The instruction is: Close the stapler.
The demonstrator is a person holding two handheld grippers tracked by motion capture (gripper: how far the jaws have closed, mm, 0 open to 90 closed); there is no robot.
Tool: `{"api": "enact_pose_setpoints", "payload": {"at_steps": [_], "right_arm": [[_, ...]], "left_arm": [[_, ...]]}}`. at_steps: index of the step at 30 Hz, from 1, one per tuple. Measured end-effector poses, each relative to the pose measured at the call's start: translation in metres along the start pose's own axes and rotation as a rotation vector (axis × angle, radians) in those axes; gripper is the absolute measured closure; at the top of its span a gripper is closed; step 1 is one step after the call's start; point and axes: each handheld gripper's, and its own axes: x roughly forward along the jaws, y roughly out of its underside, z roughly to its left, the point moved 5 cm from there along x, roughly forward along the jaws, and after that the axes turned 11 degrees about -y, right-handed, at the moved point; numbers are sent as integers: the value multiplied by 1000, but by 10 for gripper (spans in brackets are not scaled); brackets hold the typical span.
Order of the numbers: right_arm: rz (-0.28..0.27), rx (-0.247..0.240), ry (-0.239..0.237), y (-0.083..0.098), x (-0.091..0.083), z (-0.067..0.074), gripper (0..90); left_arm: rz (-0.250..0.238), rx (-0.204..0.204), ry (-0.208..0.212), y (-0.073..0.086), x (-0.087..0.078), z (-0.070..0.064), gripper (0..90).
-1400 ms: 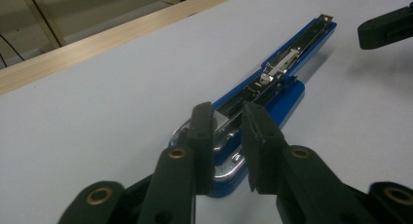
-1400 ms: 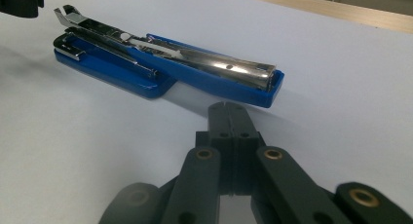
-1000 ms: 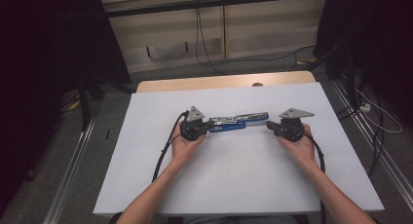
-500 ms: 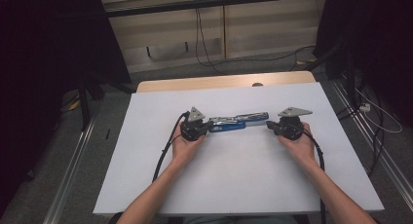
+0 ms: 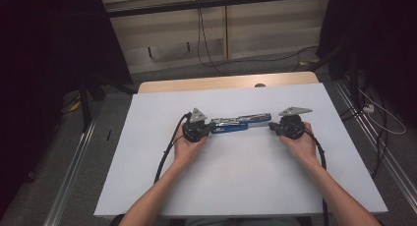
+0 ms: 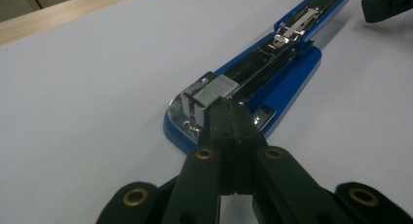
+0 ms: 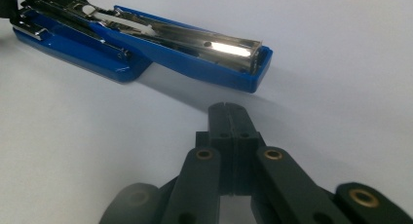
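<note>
Stapler (image 5: 240, 123), blue with a shiny metal staple channel, lies swung fully open in a long line on the white sheet (image 5: 246, 186) that covers the table, roughly at the middle and running left to right between the two grippers. In the left gripper view its blue base (image 6: 287, 83) lies flat with the metal magazine (image 6: 253, 70) along it, and a grey block of staples (image 6: 214, 90) sits at the near end. The left gripper (image 6: 233, 107) has its jaws pressed together with nothing between them, their tips touching or just over that near end beside the staple block. In the right gripper view the stapler's opened top arm (image 7: 195, 48) ends in a blue tip near the right gripper (image 7: 229, 109), whose jaws are likewise clenched on nothing and sit just short of that tip, apart from it. From above, the person's left hand (image 5: 189, 145) and right hand (image 5: 300, 142) each hold a gripper at either end of the stapler, cables trailing back along the forearms.
</note>
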Motion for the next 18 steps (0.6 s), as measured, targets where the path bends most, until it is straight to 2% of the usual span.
{"api": "enact_pose_setpoints", "payload": {"at_steps": [3, 4, 12, 16, 18], "right_arm": [[19, 1, 2, 0, 2, -1, 900], [21, -1, 3, 0, 2, -1, 900], [57, 0, 14, -1, 7, -2, 900], [88, -29, 25, -5, 9, -1, 900], [88, -34, 25, -6, 11, 0, 900]], "left_arm": [[-2, 11, -13, 0, 0, -1, 900], [-5, 28, -20, 0, 0, -1, 900], [-2, 32, -11, -1, 0, -4, 900], [-5, 30, -15, -1, 0, -5, 900], [-6, 45, -27, -1, 0, -6, 900]]}}
